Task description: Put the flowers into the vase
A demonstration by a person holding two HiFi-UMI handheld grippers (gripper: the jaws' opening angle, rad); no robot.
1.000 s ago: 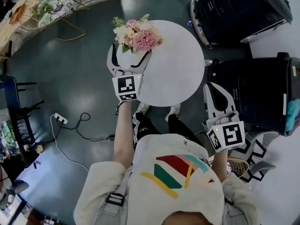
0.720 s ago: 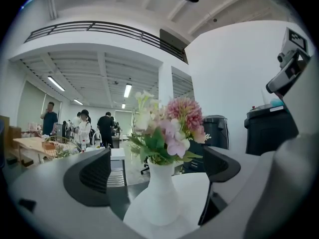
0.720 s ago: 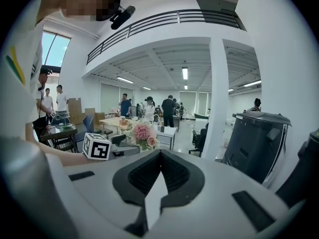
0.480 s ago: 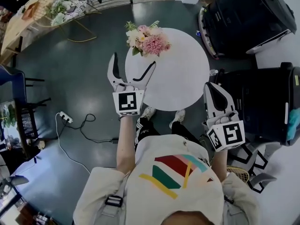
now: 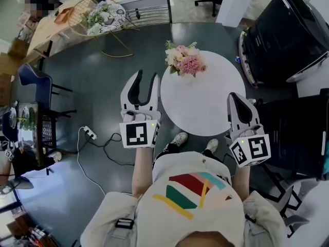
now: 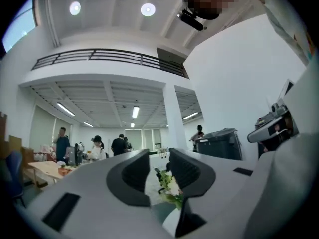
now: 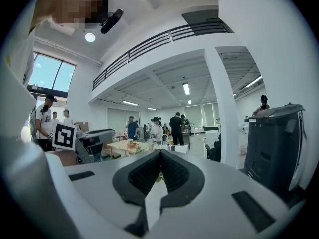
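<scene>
Round white desk (image 5: pixel 205 104) at centre frame, flowers (image 5: pixel 185 60) on its upper left edge, left gripper (image 5: pixel 146 77) beside desk, jaws just narrowed, empty, right gripper (image 5: pixel 236 98) jaws together.

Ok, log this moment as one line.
flowers on table | left gripper: fingers just closing, nothing between | right gripper: shut, empty
</scene>
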